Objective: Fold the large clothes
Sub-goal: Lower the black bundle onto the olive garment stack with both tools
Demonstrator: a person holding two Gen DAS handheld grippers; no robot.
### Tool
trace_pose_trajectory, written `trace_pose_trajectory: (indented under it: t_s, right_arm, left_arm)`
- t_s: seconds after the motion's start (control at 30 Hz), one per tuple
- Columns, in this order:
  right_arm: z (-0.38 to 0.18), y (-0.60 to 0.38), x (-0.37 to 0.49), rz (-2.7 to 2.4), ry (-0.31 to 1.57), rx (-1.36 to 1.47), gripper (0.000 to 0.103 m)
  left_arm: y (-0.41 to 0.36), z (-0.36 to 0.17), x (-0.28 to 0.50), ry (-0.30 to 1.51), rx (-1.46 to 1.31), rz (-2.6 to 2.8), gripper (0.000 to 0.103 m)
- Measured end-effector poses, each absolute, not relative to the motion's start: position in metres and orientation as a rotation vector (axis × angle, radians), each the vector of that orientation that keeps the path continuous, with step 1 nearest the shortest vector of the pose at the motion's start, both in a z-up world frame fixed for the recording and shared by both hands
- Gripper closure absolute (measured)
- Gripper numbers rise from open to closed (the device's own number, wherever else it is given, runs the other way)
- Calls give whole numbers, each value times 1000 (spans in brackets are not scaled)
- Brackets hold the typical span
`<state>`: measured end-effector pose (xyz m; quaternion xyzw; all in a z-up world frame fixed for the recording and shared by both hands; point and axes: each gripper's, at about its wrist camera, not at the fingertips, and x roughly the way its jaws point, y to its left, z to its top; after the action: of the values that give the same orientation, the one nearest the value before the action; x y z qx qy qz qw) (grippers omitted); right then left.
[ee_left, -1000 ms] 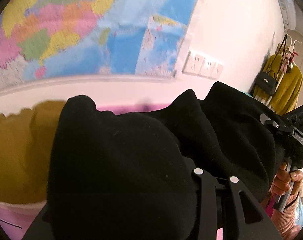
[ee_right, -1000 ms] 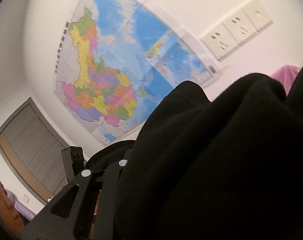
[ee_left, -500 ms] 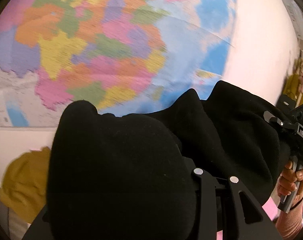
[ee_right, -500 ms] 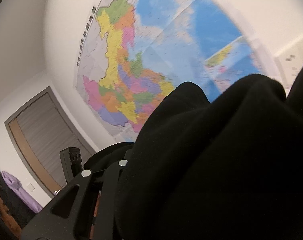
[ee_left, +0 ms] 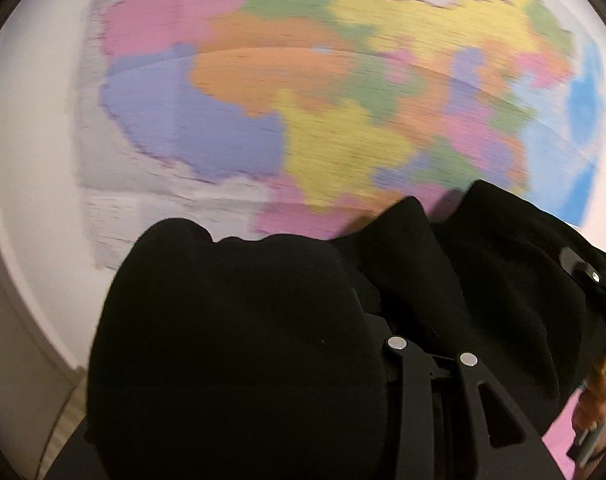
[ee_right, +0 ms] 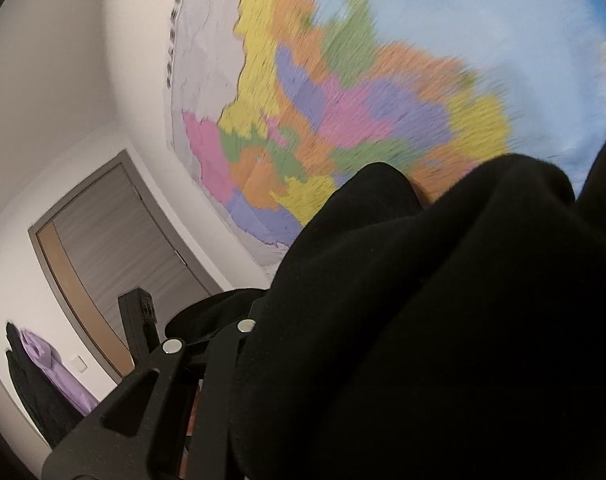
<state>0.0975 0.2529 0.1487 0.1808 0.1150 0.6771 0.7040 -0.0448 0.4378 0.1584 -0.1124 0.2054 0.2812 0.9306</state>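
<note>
A large black garment [ee_left: 243,320] is bunched over the front of my left gripper [ee_left: 343,360] and hides its fingertips; only the right finger's base shows. The gripper is shut on the cloth and held up high, facing the wall. The same black garment [ee_right: 423,320] drapes over my right gripper [ee_right: 263,340], which is also shut on it, with its tips hidden. The right gripper also shows at the right edge of the left wrist view [ee_left: 591,280], held by a hand. The left gripper's body shows in the right wrist view [ee_right: 137,320].
A large coloured wall map [ee_left: 343,100] fills the wall ahead; it also shows in the right wrist view [ee_right: 363,100]. A grey door [ee_right: 115,256] stands to the left, with a purple and black garment [ee_right: 51,368] hanging near it. A pink surface [ee_left: 559,432] lies below.
Both grippers have risen and tilted upward with the black garment. The mustard cloth, wall sockets and coat rack have dropped out of view; the map now fills the background.
</note>
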Motion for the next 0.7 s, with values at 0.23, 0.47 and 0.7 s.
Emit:
trace_pose_trajectory:
  t_s: [0.23, 0.47, 0.7]
  right_arm:
    - [53, 361, 93, 1536, 453, 268, 85]
    - [-36, 390, 94, 1528, 676, 132, 67]
    - [-50, 304, 118, 1514, 693, 299, 42]
  left_arm:
    - [537, 77, -72, 446, -284, 789, 64]
    - [595, -48, -101, 615, -526, 808, 61]
    - [597, -43, -106, 617, -522, 789, 56]
